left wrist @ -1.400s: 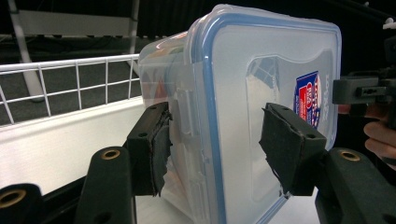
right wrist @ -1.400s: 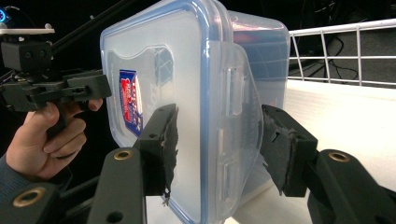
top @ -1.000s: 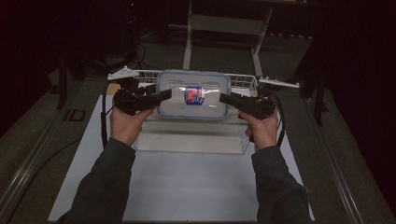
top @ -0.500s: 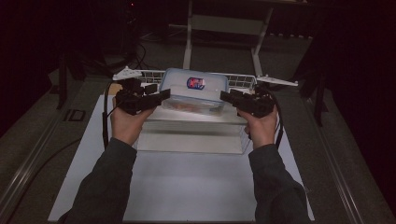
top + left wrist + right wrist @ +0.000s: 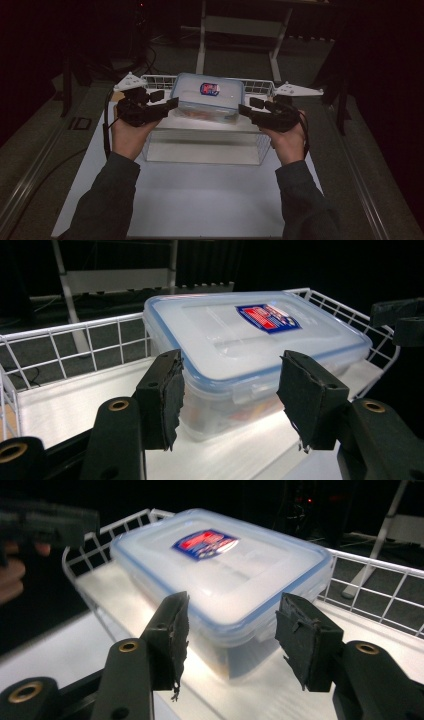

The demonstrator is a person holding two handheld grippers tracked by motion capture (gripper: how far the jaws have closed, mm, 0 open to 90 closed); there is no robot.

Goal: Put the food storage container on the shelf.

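Container [image 5: 207, 97] seemingly lower in basket [image 5: 255, 87].

dark grey sleeves [image 5: 107, 200]; black grippers with brass-ringed screw holes [image 5: 119, 405], frayed pads [image 5: 175, 635].

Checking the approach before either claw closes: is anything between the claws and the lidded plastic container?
Nothing visible. The left claw and right claw are open, each facing an end of the container in the white wire basket.

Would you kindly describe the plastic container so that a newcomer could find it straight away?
On the white table stands a white wire basket. At its far side, between the left gripper and right gripper, is a translucent lidded box. Its blue-edged lid with a red-and-blue sticker sets it apart.
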